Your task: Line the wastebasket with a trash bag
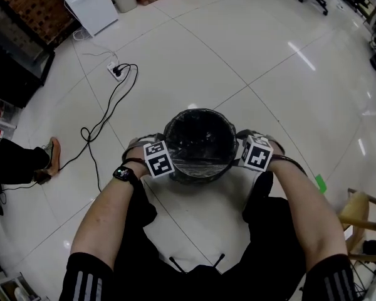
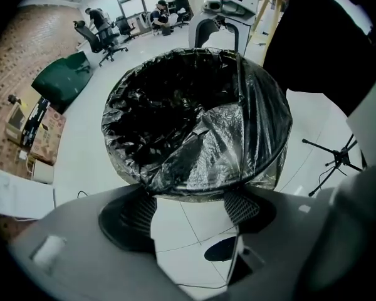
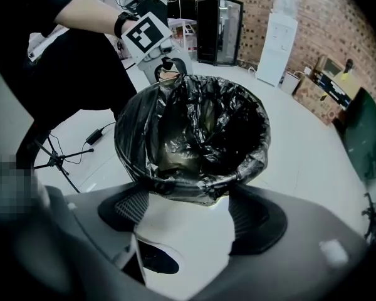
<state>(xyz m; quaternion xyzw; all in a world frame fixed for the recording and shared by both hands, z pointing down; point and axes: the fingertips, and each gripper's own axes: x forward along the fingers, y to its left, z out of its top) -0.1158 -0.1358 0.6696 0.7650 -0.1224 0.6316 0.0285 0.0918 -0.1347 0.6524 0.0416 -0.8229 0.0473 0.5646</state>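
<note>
A round wastebasket (image 1: 200, 168) stands on the white tiled floor, lined with a black trash bag (image 1: 198, 137) whose edge is folded down over the rim all round. My left gripper (image 1: 158, 154) is at the basket's left side and my right gripper (image 1: 255, 150) at its right side, both pointing steeply down. In the left gripper view the jaws (image 2: 188, 207) stand wide, with the folded bag (image 2: 200, 155) just beyond the pads and floor between them. In the right gripper view the jaws (image 3: 189, 209) are likewise apart below the bag's rim (image 3: 194, 184).
A power strip with a black cable (image 1: 116, 71) lies on the floor at the far left. A person's foot (image 1: 52, 153) is at the left, a wooden chair (image 1: 362, 221) at the right, and tripod legs (image 1: 197, 265) near my legs. A white cabinet (image 1: 88, 2) stands at the back.
</note>
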